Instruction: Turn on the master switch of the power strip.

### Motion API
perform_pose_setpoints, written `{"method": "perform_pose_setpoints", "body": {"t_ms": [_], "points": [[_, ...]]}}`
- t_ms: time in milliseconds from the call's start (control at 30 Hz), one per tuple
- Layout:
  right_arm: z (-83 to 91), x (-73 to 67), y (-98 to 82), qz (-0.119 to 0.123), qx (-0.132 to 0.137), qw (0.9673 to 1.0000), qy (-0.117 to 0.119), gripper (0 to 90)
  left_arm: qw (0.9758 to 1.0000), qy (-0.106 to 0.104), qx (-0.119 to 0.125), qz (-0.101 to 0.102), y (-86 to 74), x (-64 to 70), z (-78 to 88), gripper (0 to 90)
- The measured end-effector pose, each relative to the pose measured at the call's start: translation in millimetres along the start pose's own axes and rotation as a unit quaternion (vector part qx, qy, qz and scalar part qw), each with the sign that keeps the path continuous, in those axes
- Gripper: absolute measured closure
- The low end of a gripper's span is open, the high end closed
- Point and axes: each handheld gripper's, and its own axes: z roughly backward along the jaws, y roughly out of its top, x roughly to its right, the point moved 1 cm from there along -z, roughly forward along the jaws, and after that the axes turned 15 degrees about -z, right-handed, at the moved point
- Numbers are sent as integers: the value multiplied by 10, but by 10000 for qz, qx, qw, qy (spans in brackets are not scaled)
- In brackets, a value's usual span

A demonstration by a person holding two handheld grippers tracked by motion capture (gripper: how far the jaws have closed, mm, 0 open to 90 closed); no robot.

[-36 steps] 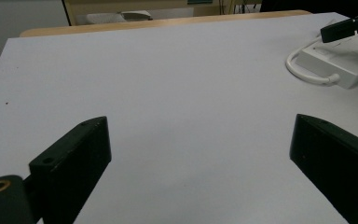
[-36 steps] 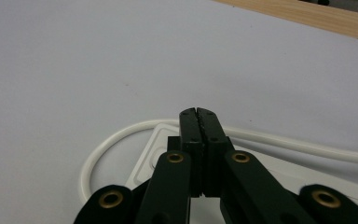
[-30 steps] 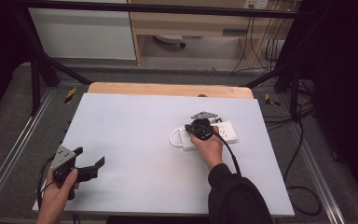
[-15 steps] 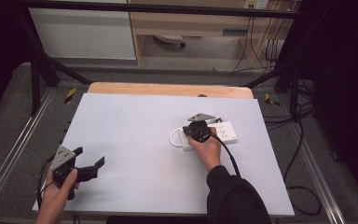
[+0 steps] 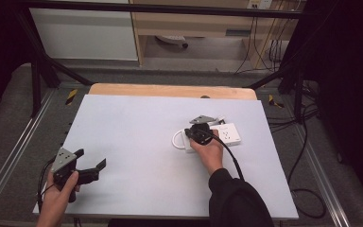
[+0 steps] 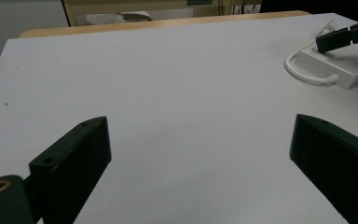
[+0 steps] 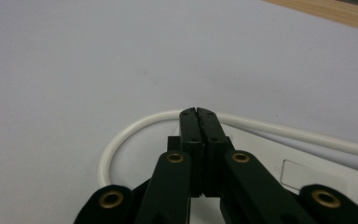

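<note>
Two hand-held grippers are at work over the pale grey, flat-topped bench, well apart from each other. Toward the right edge of the bench, about halfway back, lies a white rectangular plastic power strip with its white cable curling out in a loop from the end that faces the bench's middle. The right hand-held gripper, held in the person's right hand with a dark sleeve behind it, sits over that end of the strip; in the right gripper view its two black jaws are pressed together with no gap between them, and their tips rest right at the white cable where the loop meets the body of the strip. Whether anything is pinched between the closed jaws cannot be told. The left hand-held gripper is held in the left hand near the front left corner of the bench, just above the surface; its jaws stand wide apart with bare bench between them. In the left gripper view, it faces across the bench toward the power strip and the cable loop at the far right.
</note>
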Motion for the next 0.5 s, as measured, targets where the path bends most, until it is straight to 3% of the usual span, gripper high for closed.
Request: {"method": "perform_pose_setpoints", "body": {"t_ms": [500], "points": [[1, -10, -39, -12, 108, 9999, -3, 900, 10000, -5, -4, -11, 0, 2, 0, 54]]}}
